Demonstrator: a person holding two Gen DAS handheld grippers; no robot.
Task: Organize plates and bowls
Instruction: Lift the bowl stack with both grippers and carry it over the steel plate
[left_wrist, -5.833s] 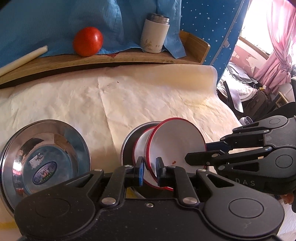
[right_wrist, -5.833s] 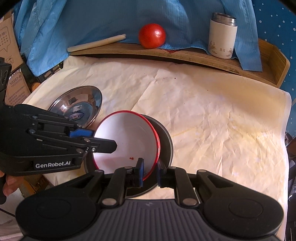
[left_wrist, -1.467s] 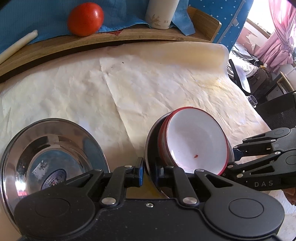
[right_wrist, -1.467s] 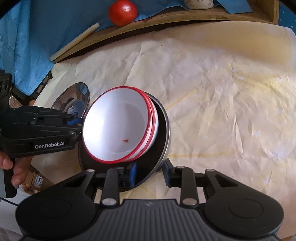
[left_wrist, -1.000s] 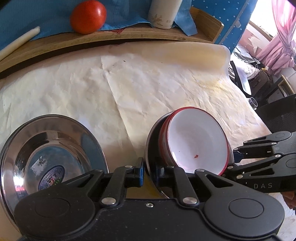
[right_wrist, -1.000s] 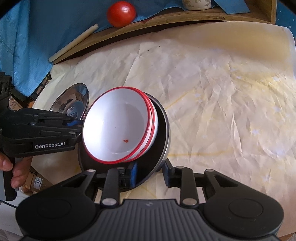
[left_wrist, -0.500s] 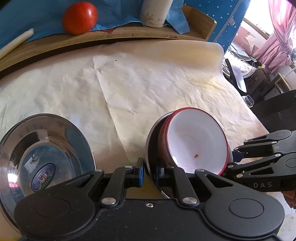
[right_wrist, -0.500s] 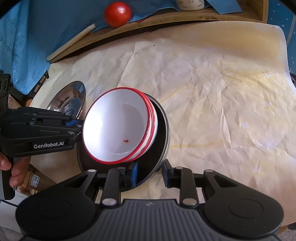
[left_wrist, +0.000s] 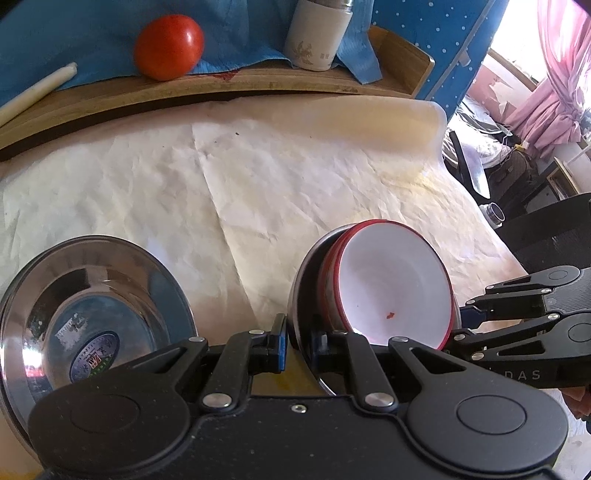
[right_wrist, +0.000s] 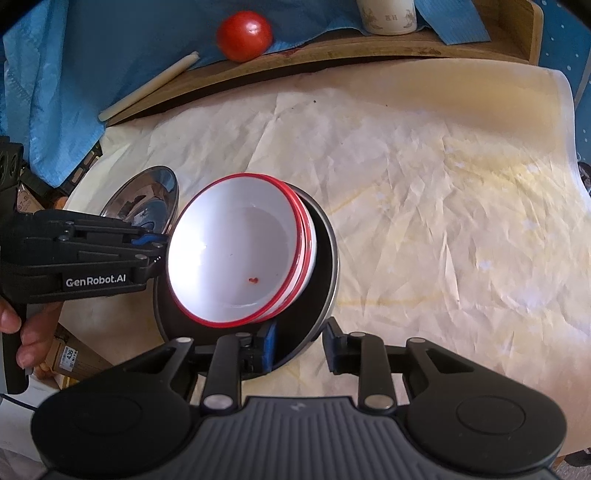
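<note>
Two nested white bowls with red rims (left_wrist: 391, 288) (right_wrist: 236, 251) sit inside a dark steel bowl (left_wrist: 301, 295) (right_wrist: 325, 266). My left gripper (left_wrist: 298, 334) is shut on the dark bowl's near rim and holds the stack tilted. My right gripper (right_wrist: 300, 341) is open, with its jaws on either side of the dark bowl's rim, not pressing it. It shows in the left wrist view (left_wrist: 476, 325) at the stack's right. A shiny steel plate with a sticker (left_wrist: 92, 314) (right_wrist: 144, 199) lies to the left.
Crumpled paper (left_wrist: 295, 166) covers the table. A wooden tray (left_wrist: 221, 88) at the back holds a tomato (left_wrist: 168, 46), a white tumbler (left_wrist: 317, 33) and a white stick (left_wrist: 33, 92). Blue cloth hangs behind. The table's edge and a chair are at the right.
My right gripper, shut on a white bowl's rim 5.8 s ago, let go and now opens wider around the dark bowl's rim. The left grip moved from white bowl to dark bowl.
</note>
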